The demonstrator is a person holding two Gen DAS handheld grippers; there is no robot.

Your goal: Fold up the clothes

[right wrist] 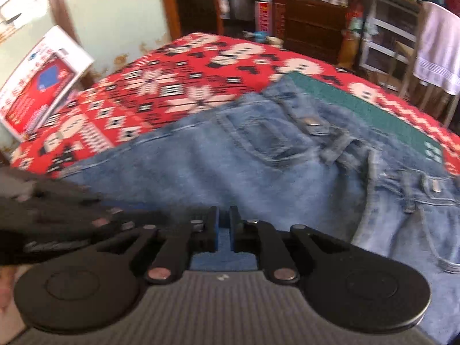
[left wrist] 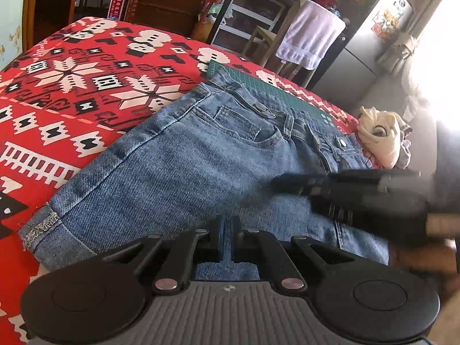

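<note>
Blue jeans (left wrist: 178, 166) lie folded on the red patterned cloth (left wrist: 72, 92), waistband toward the far side, a cuffed hem (left wrist: 43, 230) at the near left. My left gripper (left wrist: 227, 221) hovers over the near edge of the denim, its jaws nearly together with a thin gap and nothing between them. My right gripper (right wrist: 223, 211) is the same, nearly closed and empty, above the jeans (right wrist: 258, 161). It shows blurred in the left wrist view (left wrist: 345, 195) at the right. The left gripper shows blurred in the right wrist view (right wrist: 57, 224) at the left.
A green cutting mat (left wrist: 273, 89) lies under the jeans' waistband. A bundled cream garment (left wrist: 379, 138) sits at the far right edge. A red and white box (right wrist: 37, 86) leans at the left. Shelves, a towel (left wrist: 310, 34) on a chair and a fridge stand behind.
</note>
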